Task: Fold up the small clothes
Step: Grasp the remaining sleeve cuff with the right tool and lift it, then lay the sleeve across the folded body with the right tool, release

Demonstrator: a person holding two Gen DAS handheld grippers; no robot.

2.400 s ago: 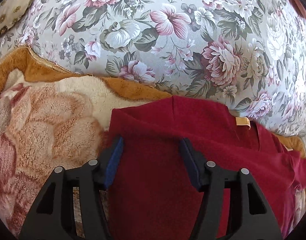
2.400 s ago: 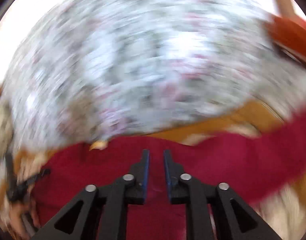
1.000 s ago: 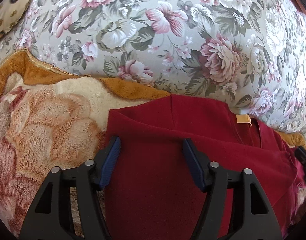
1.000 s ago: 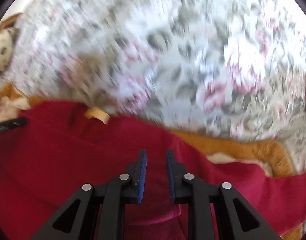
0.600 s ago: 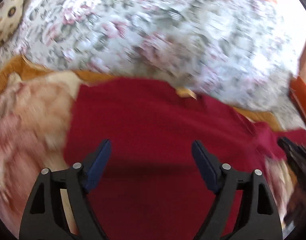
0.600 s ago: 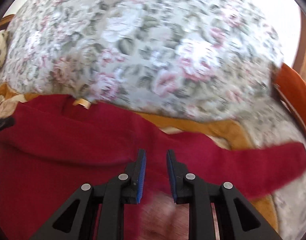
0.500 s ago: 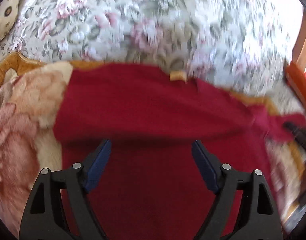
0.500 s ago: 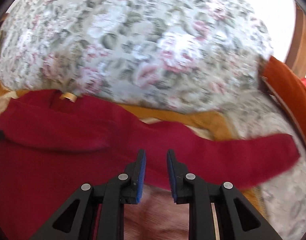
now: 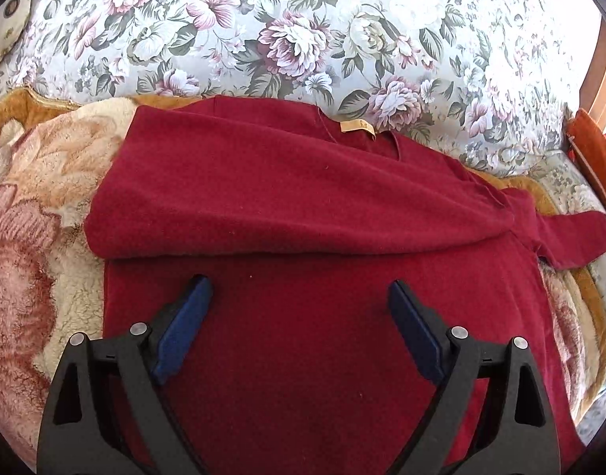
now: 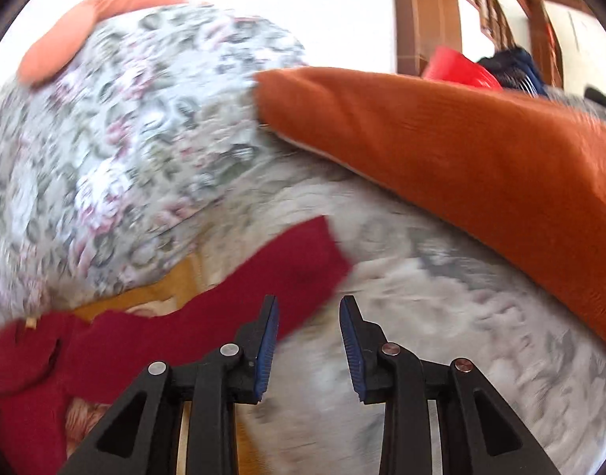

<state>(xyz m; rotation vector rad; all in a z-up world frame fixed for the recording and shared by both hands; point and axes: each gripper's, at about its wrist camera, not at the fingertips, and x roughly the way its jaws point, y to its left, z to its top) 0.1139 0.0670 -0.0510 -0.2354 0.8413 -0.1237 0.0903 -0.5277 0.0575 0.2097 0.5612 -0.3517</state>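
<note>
A dark red sweater (image 9: 303, 206) lies on a plush floral blanket (image 9: 37, 206). Its left sleeve is folded across the chest; a tan neck label (image 9: 356, 126) shows at the collar. Its right sleeve (image 9: 568, 237) sticks out to the right. My left gripper (image 9: 299, 308) is open and empty, above the sweater's lower body. In the right wrist view the same sleeve (image 10: 263, 277) lies stretched out, its cuff just left of and beyond my right gripper (image 10: 309, 316), which is open and empty.
A floral cushion (image 9: 303, 31) rises behind the sweater and shows blurred in the right wrist view (image 10: 124, 138). An orange cushion (image 10: 461, 146) lies at the right, with a wooden chair frame (image 10: 425, 12) and a red object (image 10: 457, 67) behind it.
My right gripper opened and swung right, off the sweater's body toward the sleeve cuff. My left gripper opened wider and its view shifted right, showing the whole sweater.
</note>
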